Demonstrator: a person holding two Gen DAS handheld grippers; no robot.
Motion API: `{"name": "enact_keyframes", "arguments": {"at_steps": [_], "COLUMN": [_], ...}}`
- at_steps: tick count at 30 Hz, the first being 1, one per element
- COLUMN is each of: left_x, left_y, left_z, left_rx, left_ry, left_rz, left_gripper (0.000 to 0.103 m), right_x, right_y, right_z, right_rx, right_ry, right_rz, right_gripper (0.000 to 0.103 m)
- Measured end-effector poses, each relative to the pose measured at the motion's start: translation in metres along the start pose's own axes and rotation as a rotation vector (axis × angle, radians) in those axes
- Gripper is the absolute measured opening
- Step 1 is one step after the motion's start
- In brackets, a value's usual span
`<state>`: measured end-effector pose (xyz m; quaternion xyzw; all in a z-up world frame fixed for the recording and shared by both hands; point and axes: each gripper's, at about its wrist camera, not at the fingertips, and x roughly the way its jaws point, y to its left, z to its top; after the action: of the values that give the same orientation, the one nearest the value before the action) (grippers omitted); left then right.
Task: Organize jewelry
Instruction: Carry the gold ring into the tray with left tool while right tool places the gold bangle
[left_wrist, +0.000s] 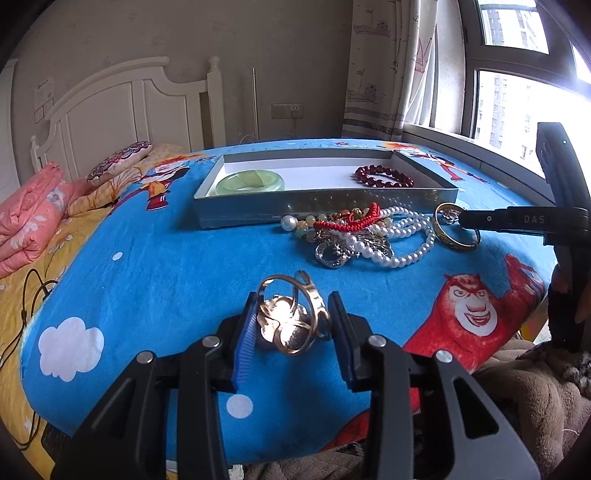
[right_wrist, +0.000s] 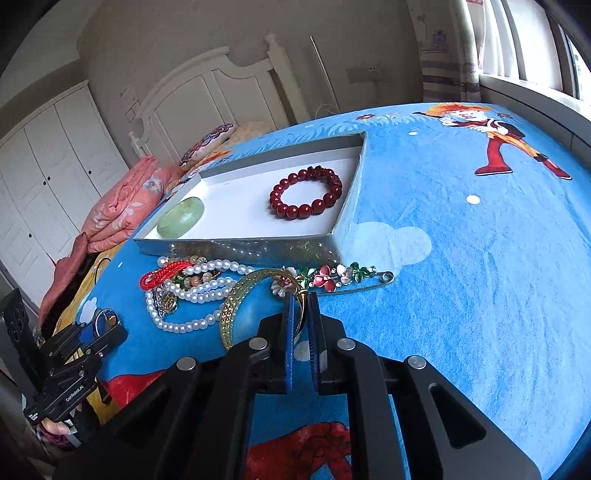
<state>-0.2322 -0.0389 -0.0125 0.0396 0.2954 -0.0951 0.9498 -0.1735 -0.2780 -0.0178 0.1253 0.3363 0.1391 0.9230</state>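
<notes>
A silver tray (left_wrist: 321, 208) (right_wrist: 236, 245) on the blue blanket holds a green jade bangle (left_wrist: 250, 181) (right_wrist: 180, 215) and a red bead bracelet (left_wrist: 384, 176) (right_wrist: 306, 197). In front of it lies a heap of pearl strands (left_wrist: 399, 236) (right_wrist: 195, 291) with a red knotted cord (left_wrist: 354, 219) (right_wrist: 162, 277). My left gripper (left_wrist: 292, 314) (right_wrist: 99, 325) is shut on a gold looped brooch (left_wrist: 293, 317), held just above the blanket. My right gripper (right_wrist: 300, 306) (left_wrist: 463, 220) is shut on the rim of a gold bangle (right_wrist: 236, 302) (left_wrist: 456, 229). A flower pin brooch (right_wrist: 332, 276) lies beside it.
The blue cartoon blanket (left_wrist: 166, 258) (right_wrist: 461, 277) covers the work surface. A folded pink quilt (left_wrist: 26, 218) (right_wrist: 118, 203) and a pillow (left_wrist: 120, 162) lie on the bed at left. The window sill (left_wrist: 480, 151) borders the right side.
</notes>
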Motion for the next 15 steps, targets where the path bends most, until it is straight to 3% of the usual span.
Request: {"name": "enact_keyframes", "arguments": {"at_steps": [15], "left_x": [-0.007], "left_y": [0.002], "left_z": [0.005], "left_rx": [-0.012], "left_ry": [-0.034], "left_rz": [0.004], "left_gripper": [0.037], "right_x": [-0.017], "right_y": [0.005], "right_z": [0.003], "right_rx": [-0.006], "right_ry": [-0.040], "right_rz": [0.072], "right_gripper": [0.010]}}
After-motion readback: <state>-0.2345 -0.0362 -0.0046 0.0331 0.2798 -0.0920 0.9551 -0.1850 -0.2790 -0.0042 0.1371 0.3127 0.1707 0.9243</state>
